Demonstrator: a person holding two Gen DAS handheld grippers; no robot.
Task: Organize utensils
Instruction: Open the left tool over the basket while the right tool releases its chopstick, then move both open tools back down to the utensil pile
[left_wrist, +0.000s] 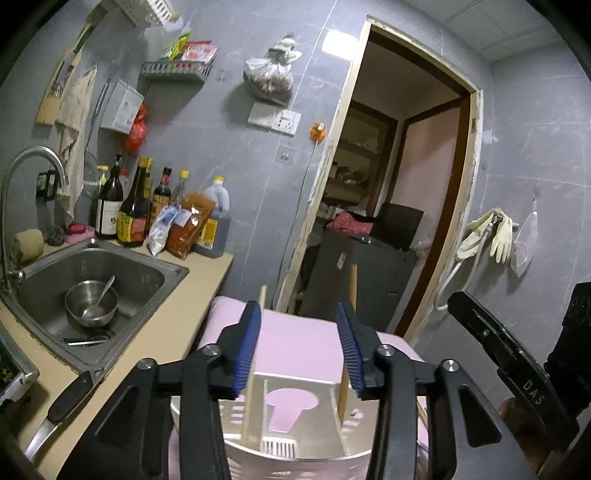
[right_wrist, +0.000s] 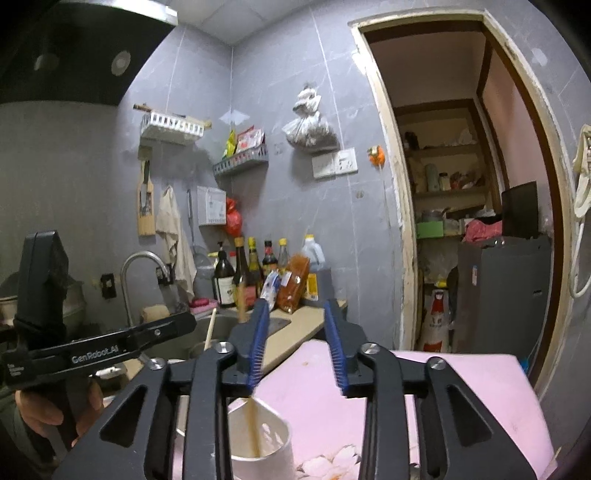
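pink mat (left_wrist: 295, 343), chopstick holder (left_wrist: 295, 421) under gaping left gripper (left_wrist: 299, 354), right gripper (right_wrist: 295, 343) open, empty

Under the jaws of the left gripper (left_wrist: 299, 347) stands the utensil holder (left_wrist: 295, 417) on the desk (left_wrist: 177, 321), with one chopstick (left_wrist: 255, 369) by the left jaw and another chopstick (left_wrist: 349, 332) by the right jaw. The sink (left_wrist: 122, 269) lies left of the jaws with a bowl (left_wrist: 91, 302) in it, the bottles (left_wrist: 136, 206) stand behind it, and the doorway (left_wrist: 388, 184) is behind the jaws to the right.
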